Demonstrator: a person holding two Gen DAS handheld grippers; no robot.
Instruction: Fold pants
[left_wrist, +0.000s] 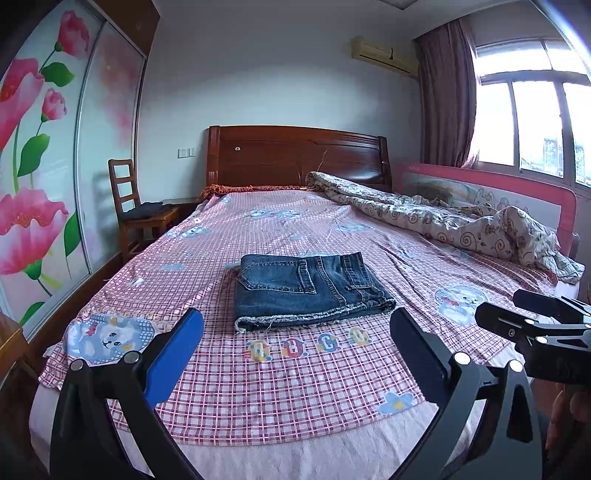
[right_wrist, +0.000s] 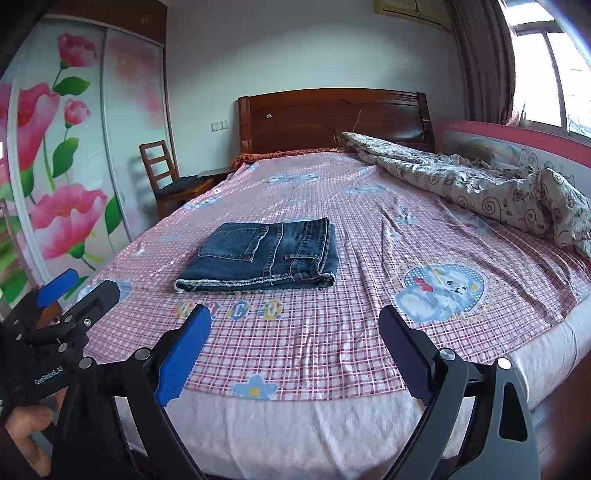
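Left wrist view: left gripper (left_wrist: 295, 332) jaws apart, empty, short of bed's foot edge. Folded jeans (left_wrist: 306, 288) lie mid-bed (left_wrist: 221, 387), frayed hems nearest. Right gripper (right_wrist: 295, 328) likewise agape, empty. Denim likely heavy, stiffish; best taken at thick stacked edge.

home bedroom | bed (left_wrist: 258, 369) | headboard (left_wrist: 295, 155) | floral wardrobe (left_wrist: 44, 166)
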